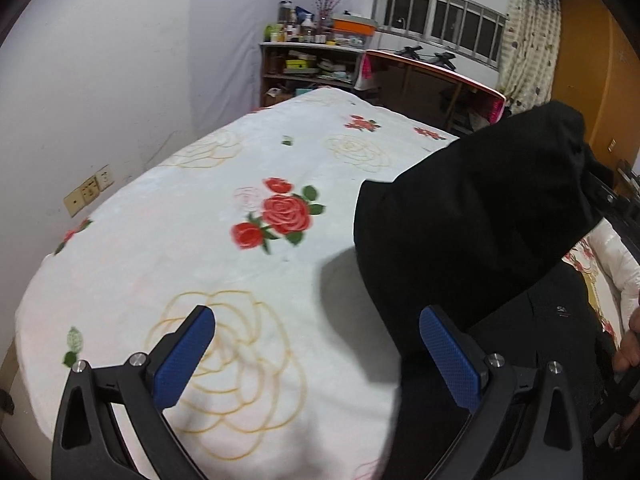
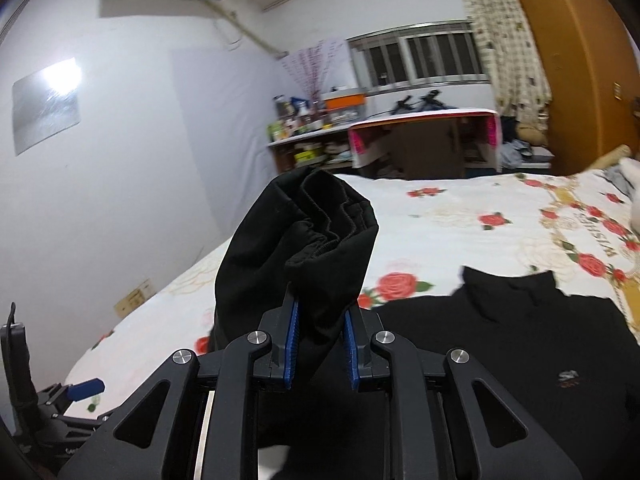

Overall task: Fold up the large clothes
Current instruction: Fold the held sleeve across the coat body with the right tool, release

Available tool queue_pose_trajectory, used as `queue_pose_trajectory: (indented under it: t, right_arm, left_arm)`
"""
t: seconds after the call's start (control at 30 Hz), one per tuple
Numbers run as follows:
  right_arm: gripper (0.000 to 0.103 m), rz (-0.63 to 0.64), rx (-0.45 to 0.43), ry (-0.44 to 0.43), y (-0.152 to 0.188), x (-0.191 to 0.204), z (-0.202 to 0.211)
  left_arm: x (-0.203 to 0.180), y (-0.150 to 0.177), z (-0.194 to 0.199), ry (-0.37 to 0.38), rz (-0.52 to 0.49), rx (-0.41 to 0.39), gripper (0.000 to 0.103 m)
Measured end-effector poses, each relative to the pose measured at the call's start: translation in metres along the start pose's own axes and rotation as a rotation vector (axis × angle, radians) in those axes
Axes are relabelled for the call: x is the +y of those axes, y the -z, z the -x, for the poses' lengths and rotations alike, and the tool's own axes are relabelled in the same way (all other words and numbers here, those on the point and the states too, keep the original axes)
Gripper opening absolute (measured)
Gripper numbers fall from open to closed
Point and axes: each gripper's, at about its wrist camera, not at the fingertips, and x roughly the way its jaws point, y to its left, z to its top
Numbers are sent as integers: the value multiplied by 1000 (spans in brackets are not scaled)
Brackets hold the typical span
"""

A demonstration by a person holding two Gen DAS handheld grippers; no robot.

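Observation:
A large black garment [image 2: 500,344] lies on the floral bedspread [image 1: 240,240], its collar toward the far side and a small logo on the chest. My right gripper [image 2: 320,320] is shut on a black sleeve [image 2: 296,240] and holds it raised above the bed, the cuff bunched over the fingertips. The raised sleeve also shows in the left wrist view [image 1: 480,216], at the right. My left gripper [image 1: 316,356] is open and empty, low over the bed, with its right finger [image 1: 450,360] beside the black fabric.
A white wall with sockets [image 1: 88,190] borders the bed on the left. A cluttered shelf [image 1: 312,60] and a desk [image 1: 432,84] stand beyond the bed's far end. A white padded item [image 1: 616,264] lies at the right edge. A wooden wardrobe [image 2: 580,60] is at right.

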Motion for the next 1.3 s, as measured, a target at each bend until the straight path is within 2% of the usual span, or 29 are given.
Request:
queue_pose_trajectory:
  t: [0.2, 0.33, 0.57, 0.73, 0.87, 1.03, 1.2, 1.3]
  right_arm:
    - [20, -65, -19, 100, 2, -54, 19]
    - [19, -89, -12, 142, 11, -81, 27]
    - [19, -166, 17, 195, 32, -130, 26]
    - [19, -265, 69, 191, 53, -165, 20]
    - [20, -333, 116, 206, 74, -187, 15]
    - [20, -345, 157, 253, 95, -204, 17]
    - [29, -406, 205, 296, 108, -226, 24]
    - [40, -406, 219, 345, 114, -235, 31]
  left_arm:
    - [-37, -3, -21, 42, -27, 36, 103]
    - [-63, -7, -35, 40, -69, 41, 103]
    - [-111, -12, -69, 14, -160, 81, 103]
    - [-136, -10, -103, -3, -205, 130, 103]
    - [-145, -2, -122, -30, -216, 157, 103]
    - [-148, 9, -145, -88, -230, 195, 103]
    - [-152, 11, -157, -119, -238, 209, 103]
    - [-151, 11, -159, -128, -230, 212, 103]
